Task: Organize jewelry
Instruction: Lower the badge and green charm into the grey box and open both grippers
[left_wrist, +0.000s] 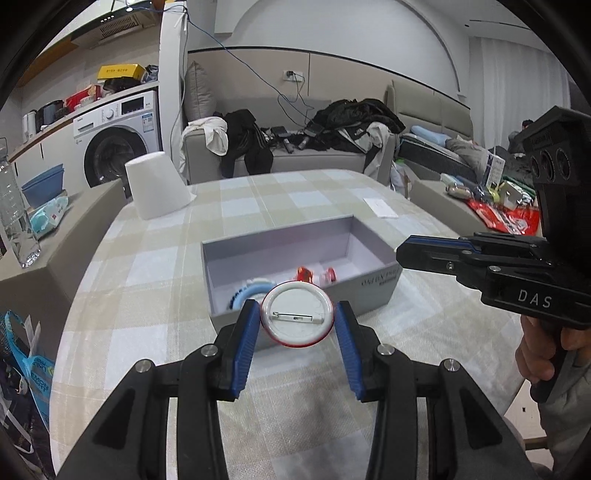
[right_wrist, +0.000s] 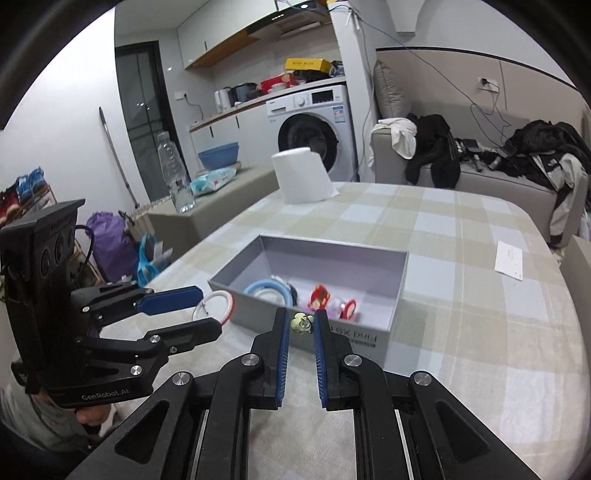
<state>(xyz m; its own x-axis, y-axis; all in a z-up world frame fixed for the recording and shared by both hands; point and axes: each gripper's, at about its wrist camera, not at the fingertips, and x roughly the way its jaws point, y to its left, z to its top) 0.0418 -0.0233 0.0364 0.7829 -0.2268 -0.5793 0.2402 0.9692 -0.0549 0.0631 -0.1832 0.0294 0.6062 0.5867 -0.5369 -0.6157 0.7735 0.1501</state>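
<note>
2 grippers hover over the checked tablecloth (left_wrist: 155, 266), each gripping something. The left gripper (left_wrist: 297, 320) pinches a round white pin badge (left_wrist: 297, 318) with a red rim by its edges, pin side towards the camera, just in front of the near wall of the grey box (left_wrist: 373, 291). The right gripper (right_wrist: 300, 325) has its blue fingers (right_wrist: 283, 339) pressed nearly together on a small pale charm (right_wrist: 301, 322), held in front of the box's near wall. Inside the box lie a light blue ring (right_wrist: 266, 288), a red figure (right_wrist: 319, 296) and a small red-and-white piece (right_wrist: 348, 308), all at the near end. Farther back on the table stand a white paper roll (right_wrist: 301, 175) and, off to the right, a white slip of paper (right_wrist: 510, 260). Beyond the table are a washing machine (right_wrist: 314, 122) and a sofa (left_wrist: 314, 157) piled with clothes.
</note>
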